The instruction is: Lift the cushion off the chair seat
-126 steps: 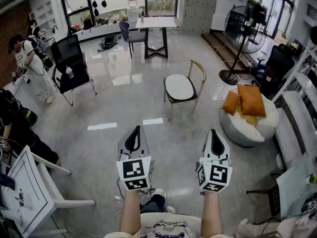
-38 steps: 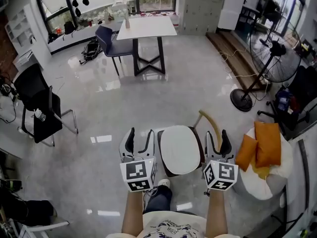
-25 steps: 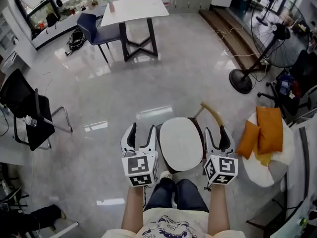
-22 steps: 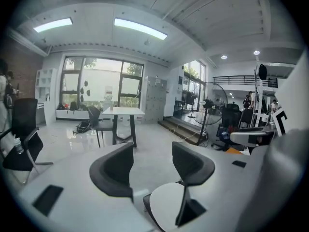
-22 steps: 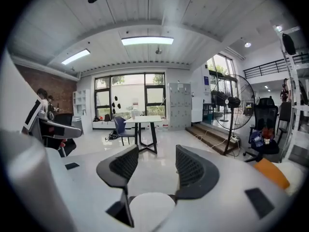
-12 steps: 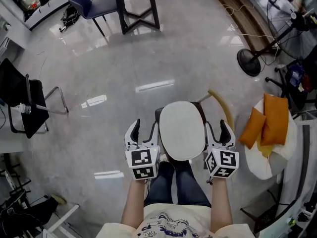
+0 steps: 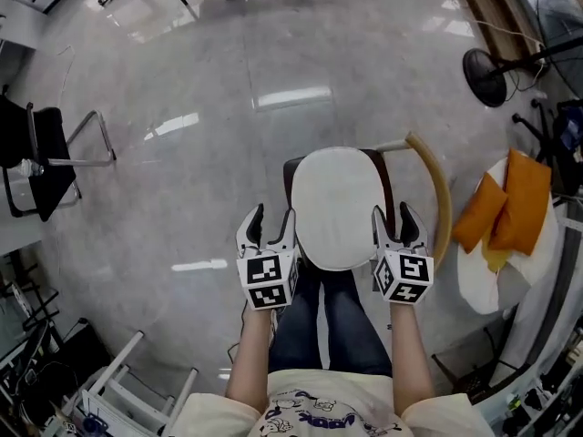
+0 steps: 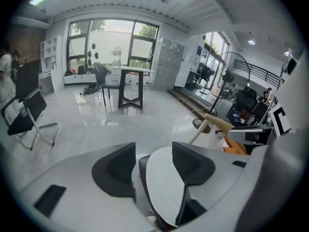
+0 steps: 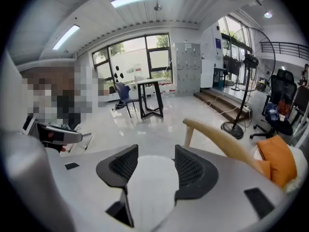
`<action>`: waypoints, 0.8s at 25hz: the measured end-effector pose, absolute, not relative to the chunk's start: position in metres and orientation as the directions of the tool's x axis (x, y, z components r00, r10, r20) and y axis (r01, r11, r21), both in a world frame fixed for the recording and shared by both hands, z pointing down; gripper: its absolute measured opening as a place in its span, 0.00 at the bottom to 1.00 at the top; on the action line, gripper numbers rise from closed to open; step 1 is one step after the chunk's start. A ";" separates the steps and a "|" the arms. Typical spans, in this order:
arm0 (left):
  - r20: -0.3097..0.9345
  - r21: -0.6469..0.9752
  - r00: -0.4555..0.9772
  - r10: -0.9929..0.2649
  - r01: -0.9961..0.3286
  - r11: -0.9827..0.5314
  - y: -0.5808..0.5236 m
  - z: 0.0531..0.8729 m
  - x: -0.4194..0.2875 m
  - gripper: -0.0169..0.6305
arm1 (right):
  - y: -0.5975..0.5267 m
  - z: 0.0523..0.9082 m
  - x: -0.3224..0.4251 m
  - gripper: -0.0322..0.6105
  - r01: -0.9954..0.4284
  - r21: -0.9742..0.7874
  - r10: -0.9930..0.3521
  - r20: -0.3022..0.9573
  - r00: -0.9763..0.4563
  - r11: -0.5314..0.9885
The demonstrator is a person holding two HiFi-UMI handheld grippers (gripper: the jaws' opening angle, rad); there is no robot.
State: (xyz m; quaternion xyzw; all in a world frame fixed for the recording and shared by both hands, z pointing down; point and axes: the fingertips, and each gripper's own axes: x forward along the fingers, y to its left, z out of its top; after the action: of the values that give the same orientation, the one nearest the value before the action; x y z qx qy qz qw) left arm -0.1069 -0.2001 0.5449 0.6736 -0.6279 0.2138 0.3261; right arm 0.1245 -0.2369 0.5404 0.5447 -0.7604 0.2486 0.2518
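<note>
From the head view, the white oval cushion (image 7: pixel 339 206) lies flat on the seat of the chair (image 7: pixel 290 173), whose curved wooden backrest (image 7: pixel 440 194) arcs round its right side. The person stands right against the seat's near edge, legs (image 7: pixel 326 312) in jeans below it. The left gripper (image 7: pixel 272 225) hangs at the cushion's left edge and the right gripper (image 7: pixel 393 220) at its right edge, one on each side. Both have their fingers spread and hold nothing. I cannot tell from here whether any finger touches the cushion. Off to the right, two orange pillows (image 7: pixel 510 203) rest on a white beanbag (image 7: pixel 481 276), and a fan's round base (image 7: pixel 486 66) stands on the glossy floor (image 7: pixel 209 80) beyond. A black office chair (image 7: pixel 32 164) sits well apart at the left.

In the left gripper view, the fingers (image 8: pixel 116 170) of the left gripper (image 8: pixel 153 150) stand wide apart. The cushion's (image 8: pixel 161 190) near edge and the dark seat rim show in the gap, ungripped. A table (image 8: pixel 129 70) stands far across the room.

In the right gripper view, the right gripper (image 9: pixel 156 153) also has its fingers (image 9: pixel 193 170) wide apart with nothing clamped. The cushion (image 9: pixel 147 187) fills the space seen between them. The backrest (image 9: pixel 227 141) sweeps past on the right, with an orange pillow (image 9: pixel 277 161) beyond it.
</note>
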 end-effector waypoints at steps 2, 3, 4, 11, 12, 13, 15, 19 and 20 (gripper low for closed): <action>0.726 0.180 0.121 -0.677 -0.984 0.018 -0.197 0.574 -0.101 0.41 | -0.234 0.573 0.128 0.44 -0.958 -0.122 -0.676 0.686 -0.269 0.258; 0.743 0.184 0.123 -0.658 -0.983 0.024 -0.194 0.588 -0.097 0.41 | -0.231 0.588 0.131 0.44 -0.961 -0.128 -0.660 0.704 -0.262 0.245; 0.758 0.188 0.126 -0.640 -0.982 0.029 -0.191 0.602 -0.094 0.41 | -0.229 0.604 0.134 0.44 -0.964 -0.130 -0.645 0.721 -0.253 0.233; 0.824 0.202 0.133 -0.551 -0.977 0.066 -0.183 0.701 -0.076 0.41 | -0.223 0.717 0.168 0.44 -0.983 -0.115 -0.554 0.813 -0.177 0.144; 0.834 0.204 0.134 -0.535 -0.976 0.075 -0.182 0.715 -0.075 0.41 | -0.223 0.730 0.172 0.44 -0.985 -0.113 -0.544 0.822 -0.167 0.131; 0.844 0.206 0.134 -0.520 -0.975 0.082 -0.180 0.728 -0.075 0.41 | -0.222 0.743 0.176 0.44 -0.986 -0.111 -0.534 0.830 -0.159 0.121; 0.860 0.204 0.135 -0.493 -0.975 0.089 -0.176 0.753 -0.073 0.41 | -0.219 0.768 0.182 0.44 -0.989 -0.100 -0.513 0.846 -0.144 0.112; 0.886 0.193 0.142 -0.442 -0.978 0.073 -0.166 0.798 -0.065 0.41 | -0.210 0.813 0.198 0.45 -0.991 -0.073 -0.467 0.876 -0.117 0.110; 0.890 0.194 0.145 -0.432 -0.978 0.071 -0.164 0.807 -0.063 0.41 | -0.209 0.822 0.201 0.45 -0.992 -0.068 -0.460 0.881 -0.112 0.111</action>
State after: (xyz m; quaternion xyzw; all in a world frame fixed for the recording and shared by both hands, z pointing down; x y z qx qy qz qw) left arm -0.0634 -0.1641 0.8072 0.6094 -0.5786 0.3047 0.4483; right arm 0.2010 -0.2085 0.8219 0.5580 -0.6501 0.3650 0.3643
